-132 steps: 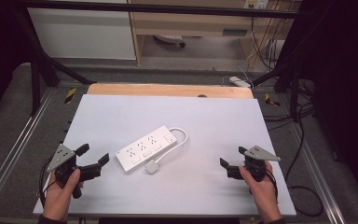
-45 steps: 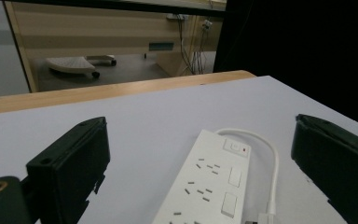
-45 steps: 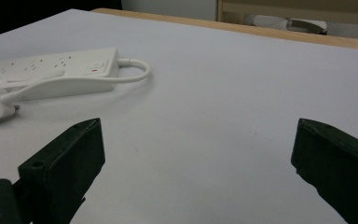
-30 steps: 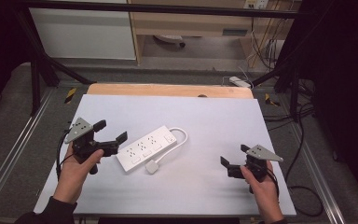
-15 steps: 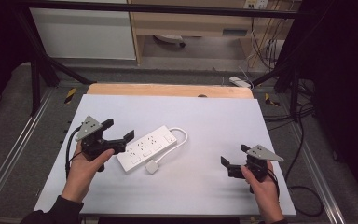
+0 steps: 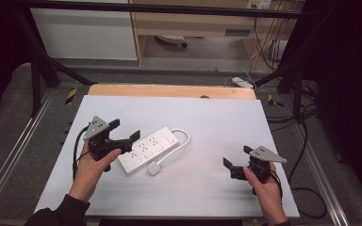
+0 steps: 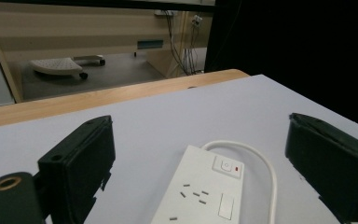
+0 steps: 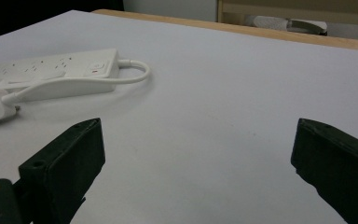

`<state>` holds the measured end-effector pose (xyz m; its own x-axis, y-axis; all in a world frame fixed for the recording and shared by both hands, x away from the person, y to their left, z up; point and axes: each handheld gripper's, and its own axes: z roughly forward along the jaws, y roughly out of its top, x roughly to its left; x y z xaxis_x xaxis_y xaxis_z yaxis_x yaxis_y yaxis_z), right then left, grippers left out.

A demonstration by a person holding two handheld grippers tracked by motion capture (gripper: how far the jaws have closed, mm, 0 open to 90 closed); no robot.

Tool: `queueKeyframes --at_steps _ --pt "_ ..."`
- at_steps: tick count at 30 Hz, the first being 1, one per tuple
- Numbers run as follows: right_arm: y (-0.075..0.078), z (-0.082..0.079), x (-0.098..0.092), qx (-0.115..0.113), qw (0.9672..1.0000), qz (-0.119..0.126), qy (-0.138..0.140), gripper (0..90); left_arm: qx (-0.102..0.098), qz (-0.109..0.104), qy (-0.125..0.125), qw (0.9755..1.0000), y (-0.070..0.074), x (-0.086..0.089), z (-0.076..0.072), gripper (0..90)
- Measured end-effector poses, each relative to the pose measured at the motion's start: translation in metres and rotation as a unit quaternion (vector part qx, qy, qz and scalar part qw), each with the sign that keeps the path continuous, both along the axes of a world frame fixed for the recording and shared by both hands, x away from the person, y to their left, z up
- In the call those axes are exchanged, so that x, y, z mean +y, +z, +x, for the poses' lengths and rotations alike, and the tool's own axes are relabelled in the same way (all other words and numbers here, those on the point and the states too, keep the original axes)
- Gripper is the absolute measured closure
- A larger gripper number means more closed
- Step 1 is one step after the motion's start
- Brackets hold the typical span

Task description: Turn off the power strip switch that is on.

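Observation:
A white power strip lies slantwise at the middle of the white table. Its cable loops round the far end and back to a white plug lying beside it. My left gripper is open at the strip's near left end, with a jaw on either side of it. In the left gripper view the strip with its switch lies between the open jaws of that gripper. My right gripper is open above bare table at the right. From the right gripper the strip lies well off.
A wooden strip edges the table's far side. Metal frame rails run along both sides. Beyond the table there are floor cables and another white power strip. A wheeled chair base stands on the floor behind.
My left gripper has moved forward and to the right from the table's left front, up to the near end of the power strip. The right gripper has stayed where it was.

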<state>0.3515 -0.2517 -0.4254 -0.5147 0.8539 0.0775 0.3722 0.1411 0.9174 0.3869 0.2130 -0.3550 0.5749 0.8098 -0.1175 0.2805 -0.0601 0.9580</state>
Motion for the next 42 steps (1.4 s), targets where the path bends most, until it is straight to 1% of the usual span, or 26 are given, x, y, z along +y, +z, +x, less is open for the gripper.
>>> queueKeyframes --at_steps 10,12,13,17,19,24,27,29,34,38,39,40,41,42 --pt "0.0 0.0 0.0 0.001 1.0 0.001 0.0 3.2 0.006 0.001 -0.004 1.0 -0.005 -0.011 0.007 12.9" --pt "0.0 0.0 -0.001 0.001 1.0 0.001 0.0 3.2 0.006 0.003 -0.004 1.0 -0.005 -0.013 0.008 14.3" --pt "0.0 0.0 -0.001 0.0 1.0 0.001 0.0 3.2 0.007 0.008 -0.005 0.9999 -0.006 -0.015 0.009 14.7" --pt "0.0 0.0 -0.001 0.0 1.0 0.002 0.0 3.3 0.009 0.009 -0.006 0.9999 -0.009 -0.017 0.01 15.6" --pt "0.0 0.0 -0.001 0.0 1.0 0.002 0.0 3.3 0.011 0.007 -0.012 0.9998 -0.01 -0.018 0.01 16.3" --pt "0.0 0.0 -0.001 0.0 1.0 0.002 0.0 3.3 0.014 0.012 -0.013 0.9997 -0.015 -0.02 0.011 22.7" --pt "0.0 0.0 -0.001 0.0 1.0 0.001 0.001 3.3 0.02 0.02 -0.017 0.9995 -0.018 -0.022 0.012 23.7" --pt "0.0 0.0 -0.001 0.001 1.0 0.0 0.001 3.3 0.022 0.026 -0.017 0.9993 -0.021 -0.023 0.012 27.6" --pt "0.0 0.0 0.0 0.001 1.0 0.0 0.001 3.4 0.026 0.033 -0.018 0.999 -0.026 -0.023 0.012 32.6" --pt "0.0 0.0 0.0 0.002 1.0 0.0 0.0 3.4 0.028 0.045 -0.019 0.9984 -0.029 -0.025 0.012 36.3" --pt "0.0 0.0 0.0 0.001 1.0 0.0 0.0 3.4 0.029 0.049 -0.02 0.9982 -0.03 -0.025 0.012 38.0" --pt "-0.001 0.0 0.0 0.003 1.0 0.001 0.0 3.5 0.03 0.051 -0.021 0.998 -0.031 -0.026 0.012 42.6" --pt "-0.001 0.0 0.0 0.003 1.0 0.0 0.0 3.5 0.033 0.053 -0.027 0.9977 -0.032 -0.027 0.012 44.3" --pt "-0.001 0.0 0.0 0.003 1.0 0.0 0.0 3.5 0.033 0.053 -0.027 0.9977 -0.032 -0.027 0.012 46.3"
